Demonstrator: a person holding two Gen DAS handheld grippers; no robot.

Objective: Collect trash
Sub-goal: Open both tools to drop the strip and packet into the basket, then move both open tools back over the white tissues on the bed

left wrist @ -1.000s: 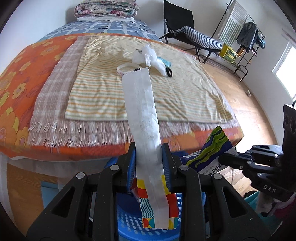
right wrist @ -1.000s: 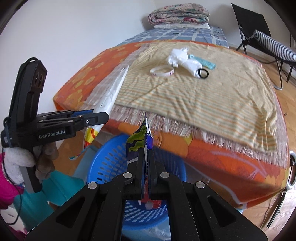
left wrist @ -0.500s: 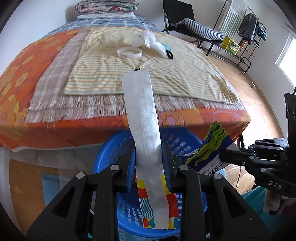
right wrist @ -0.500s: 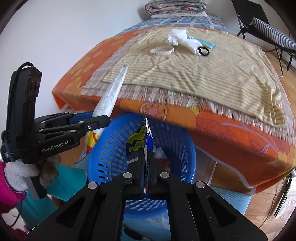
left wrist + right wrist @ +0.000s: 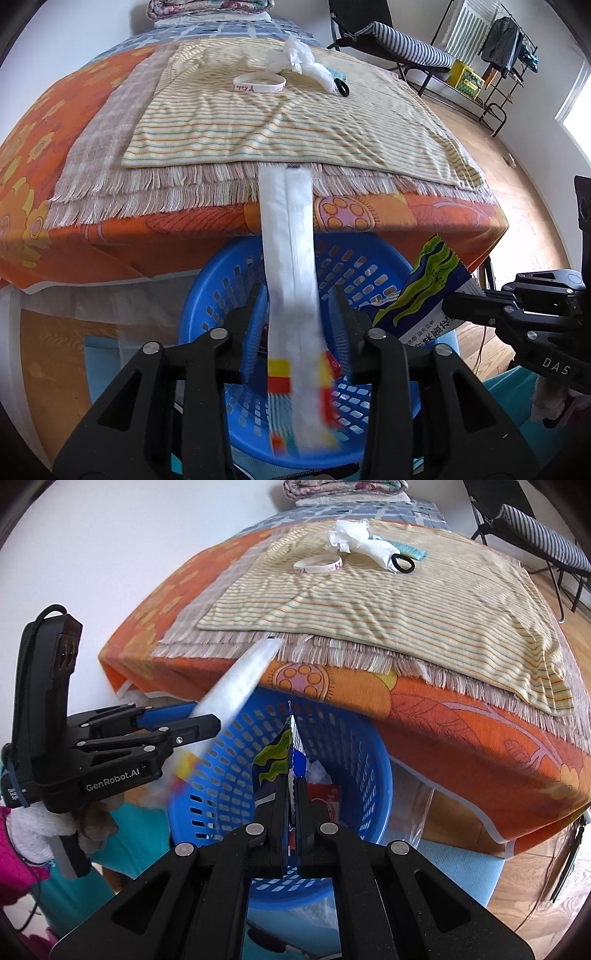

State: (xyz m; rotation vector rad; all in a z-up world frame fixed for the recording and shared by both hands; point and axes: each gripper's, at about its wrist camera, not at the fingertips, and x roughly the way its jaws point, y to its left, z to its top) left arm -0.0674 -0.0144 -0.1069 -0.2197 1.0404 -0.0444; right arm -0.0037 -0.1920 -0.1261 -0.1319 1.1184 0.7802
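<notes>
Left claw (image 5: 300, 314) open, long white wrapper (image 5: 291, 258) blurred between its jaws, may catch blue basket (image 5: 207, 295) rim; right claw (image 5: 291, 775) grips green packet (image 5: 275, 755).

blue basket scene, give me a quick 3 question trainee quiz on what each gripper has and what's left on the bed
1. True or false: the right gripper is shut on the green and blue snack packet.
2. What hangs between the jaws of the left gripper? A) black hair tie B) long white wrapper C) white wristband
3. Fill in: both grippers are held above the blue ____.

Key
1. True; its jaws pinch the packet over the blue basket.
2. B, the long white wrapper; its jaws stand apart, and the blur leaves contact unclear. The black hair tie and white wristband lie on the striped cloth.
3. basket.
</notes>
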